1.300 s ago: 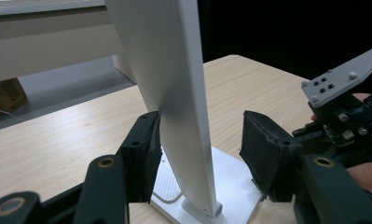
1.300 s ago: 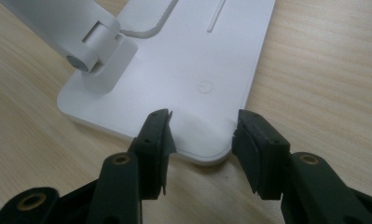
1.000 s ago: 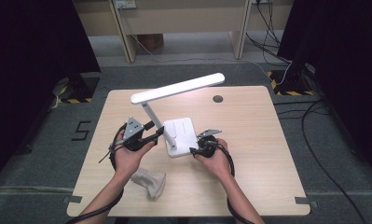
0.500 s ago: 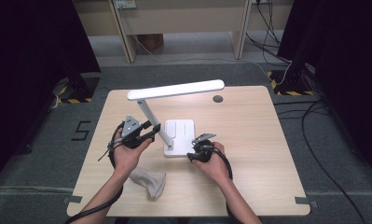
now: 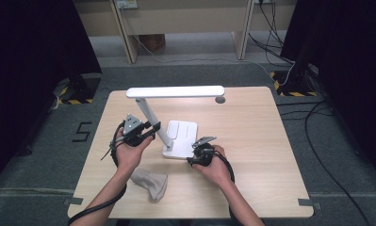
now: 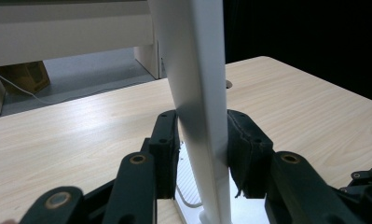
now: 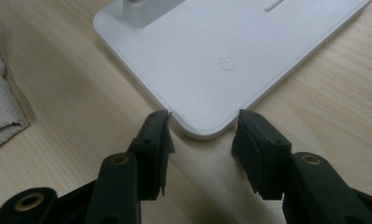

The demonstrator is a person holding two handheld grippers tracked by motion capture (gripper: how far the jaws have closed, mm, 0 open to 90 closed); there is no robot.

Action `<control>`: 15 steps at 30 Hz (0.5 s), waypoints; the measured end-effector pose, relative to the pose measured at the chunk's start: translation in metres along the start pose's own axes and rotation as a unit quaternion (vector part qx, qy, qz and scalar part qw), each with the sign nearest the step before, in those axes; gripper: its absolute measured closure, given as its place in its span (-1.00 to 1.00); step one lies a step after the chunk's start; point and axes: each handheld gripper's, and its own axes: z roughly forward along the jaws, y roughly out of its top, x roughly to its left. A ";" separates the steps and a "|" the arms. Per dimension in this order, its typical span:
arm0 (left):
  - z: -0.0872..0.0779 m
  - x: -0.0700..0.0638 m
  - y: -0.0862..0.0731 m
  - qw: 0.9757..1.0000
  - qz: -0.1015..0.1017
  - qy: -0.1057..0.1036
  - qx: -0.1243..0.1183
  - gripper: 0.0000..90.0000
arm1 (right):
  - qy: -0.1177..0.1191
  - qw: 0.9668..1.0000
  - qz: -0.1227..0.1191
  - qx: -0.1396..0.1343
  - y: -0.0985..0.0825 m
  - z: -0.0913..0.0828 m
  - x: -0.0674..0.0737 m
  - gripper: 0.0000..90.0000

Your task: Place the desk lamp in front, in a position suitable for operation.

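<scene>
A person sits at a pale wooden table (image 5: 251, 141) with a two-jaw gripper in each hand, working on a white desk lamp (image 5: 176, 92).

At the left, the left gripper (image 5: 150, 128) reaches in level from the left toward the lamp's leaning stem (image 6: 197, 107). The stem's long axis rises steeply, tilted up and to the left toward the head. In the left gripper view the stem stands between the two black jaws, which have just been closing; both pads now lie against its sides, so the stem is clamped low down, just above the base.

Near the person's edge, between the forearms, lies a crumpled beige cloth (image 5: 150, 183), untouched.

In the middle, the lamp's flat white base (image 5: 181, 136) rests on the table, and the long head bar runs level above it, left to right.

At the right, the right gripper (image 5: 200, 149) sits at the base's near right corner. In the right gripper view its jaws stand apart, empty, with the rounded corner (image 7: 204, 128) just ahead between them and a faint power symbol (image 7: 228, 63) farther on. The left hand is the one holding the lamp; the right looks placed to steady or press the base.
</scene>
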 end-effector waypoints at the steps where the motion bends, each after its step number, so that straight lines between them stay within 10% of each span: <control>1: 0.001 0.000 0.000 1.000 -0.004 0.000 0.002 0.45 | -0.003 1.000 0.001 0.000 0.000 0.000 -0.001 0.21; 15: 0.006 -0.004 0.001 0.999 -0.028 0.016 0.006 0.53 | -0.024 1.000 0.010 -0.010 -0.010 -0.024 -0.014 0.19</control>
